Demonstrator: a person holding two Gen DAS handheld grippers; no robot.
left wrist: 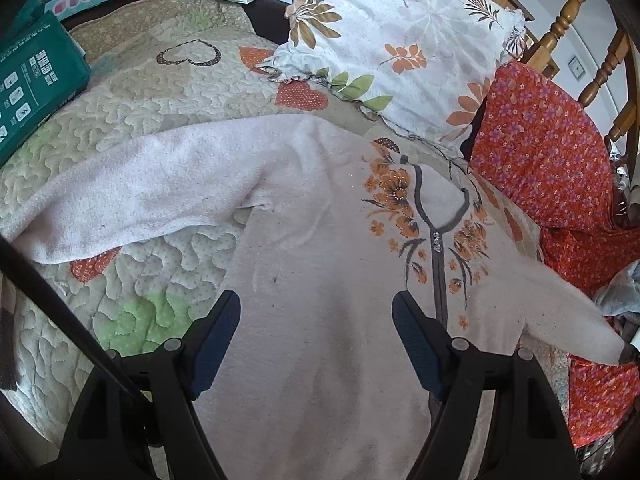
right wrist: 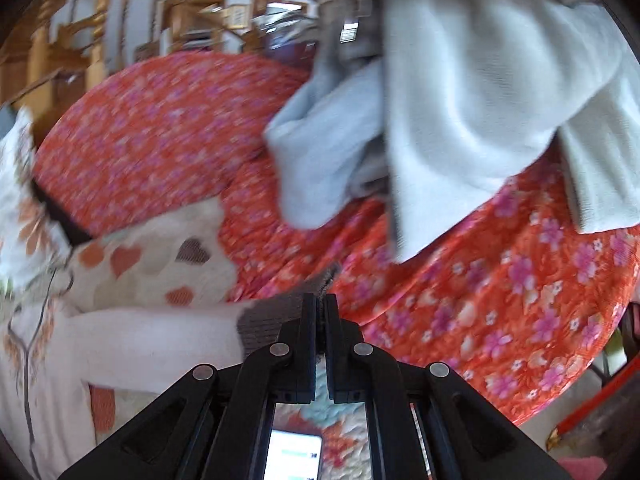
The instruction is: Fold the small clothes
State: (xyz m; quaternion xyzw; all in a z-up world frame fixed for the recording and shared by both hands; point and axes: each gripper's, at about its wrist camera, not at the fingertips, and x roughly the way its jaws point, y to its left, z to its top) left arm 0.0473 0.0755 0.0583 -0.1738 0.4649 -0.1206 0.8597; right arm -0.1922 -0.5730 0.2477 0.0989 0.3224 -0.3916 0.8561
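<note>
Right now your left gripper point(left wrist: 316, 344) hangs over the body of the pale pink sweater point(left wrist: 320, 248), its two fingers spread wide with nothing pinched between them. The sweater lies face up on the quilted bedspread point(left wrist: 132, 92), its orange flower print and grey placket toward the right, one sleeve stretched out to the left across the quilt. The other sleeve runs off to the right — and that is the one you have: your right gripper point(right wrist: 319, 312) is closed tight on the sleeve's dark grey cuff point(right wrist: 272, 320), the knit trapped between the pads. The right wrist view is blurred. Beyond the cuff sits the orange floral cloth point(right wrist: 480, 300), with a light blue garment point(right wrist: 460, 100) heaped on top of it. A floral pillow point(left wrist: 400, 40) rests at the head of the bedspread, just beside the sweater's shoulder, and a green box point(left wrist: 36, 80) lies at the quilt's left edge.
</note>
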